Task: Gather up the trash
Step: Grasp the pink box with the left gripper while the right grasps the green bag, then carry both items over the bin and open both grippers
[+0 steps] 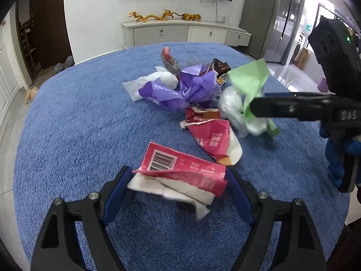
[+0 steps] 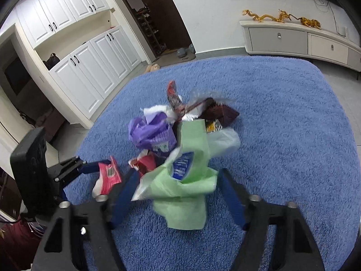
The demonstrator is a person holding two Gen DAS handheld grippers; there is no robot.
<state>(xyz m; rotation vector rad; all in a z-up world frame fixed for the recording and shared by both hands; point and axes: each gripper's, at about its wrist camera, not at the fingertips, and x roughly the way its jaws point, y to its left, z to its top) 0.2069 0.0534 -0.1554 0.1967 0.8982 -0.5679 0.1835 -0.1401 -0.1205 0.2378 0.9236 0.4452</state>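
A heap of trash lies on the blue rug: a purple bag, white tissue, a brown wrapper and a torn red packet. My left gripper has its jaws wide apart on either side of a pink wrapper with white tissue. It also shows in the right wrist view. My right gripper has its jaws apart around a green wrapper with clear plastic, blurred by motion; it shows in the left wrist view. Whether the pads press these items is unclear.
A white low cabinet with golden dragon figures stands beyond the rug. White cupboards and a dark doorway are at the left. A steel fridge is at the right. Grey floor tiles surround the rug.
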